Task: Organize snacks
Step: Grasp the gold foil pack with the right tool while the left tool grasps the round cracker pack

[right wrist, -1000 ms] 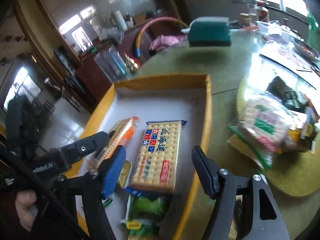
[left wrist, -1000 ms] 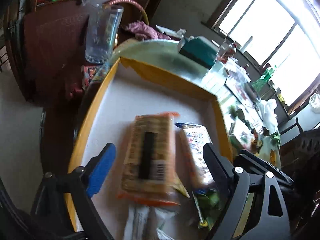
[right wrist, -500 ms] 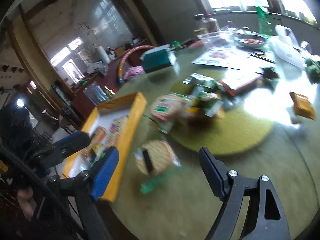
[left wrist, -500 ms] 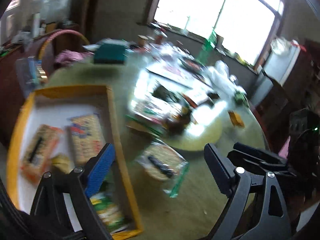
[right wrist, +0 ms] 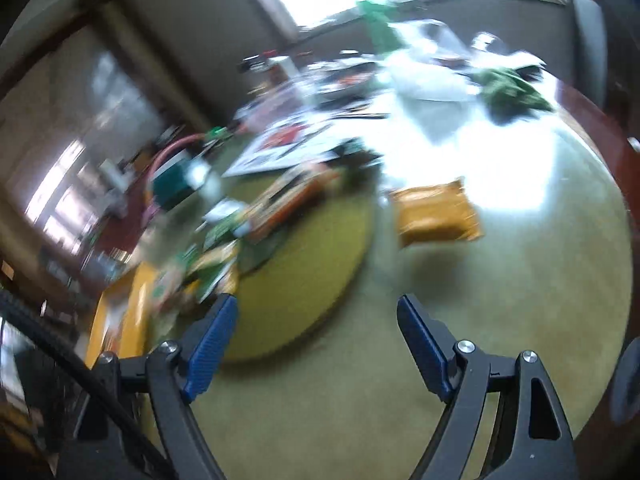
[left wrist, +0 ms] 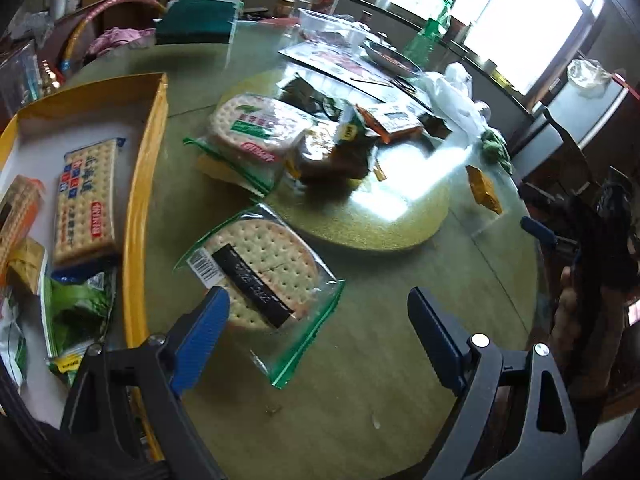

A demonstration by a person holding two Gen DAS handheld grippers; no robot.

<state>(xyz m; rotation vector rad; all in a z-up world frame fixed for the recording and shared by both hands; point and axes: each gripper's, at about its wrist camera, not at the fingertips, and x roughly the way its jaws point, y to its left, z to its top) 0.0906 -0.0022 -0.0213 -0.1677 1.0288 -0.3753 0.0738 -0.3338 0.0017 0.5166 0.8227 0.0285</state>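
Bare green table point(left wrist: 360, 380) in front, round cracker pack point(left wrist: 260, 276) left, snack heap point(left wrist: 320, 140) beyond

Round table point(left wrist: 360, 380) with greenish top; a round yellow-green mat point(left wrist: 372, 220) lies on it near the middle. Far side: dark green box point(left wrist: 196, 20), clear plastic container point(left wrist: 328, 26), green bottle point(left wrist: 426, 38), white plastic bag point(left wrist: 452, 92) beside it. Pink cloth point(left wrist: 116, 38) and a curved hose point(left wrist: 112, 6) beyond the table edge; bright window point(left wrist: 516, 12) behind.

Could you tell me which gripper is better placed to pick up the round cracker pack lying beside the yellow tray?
Left: the open left gripper is right at the round cracker pack; the right gripper faces elsewhere.
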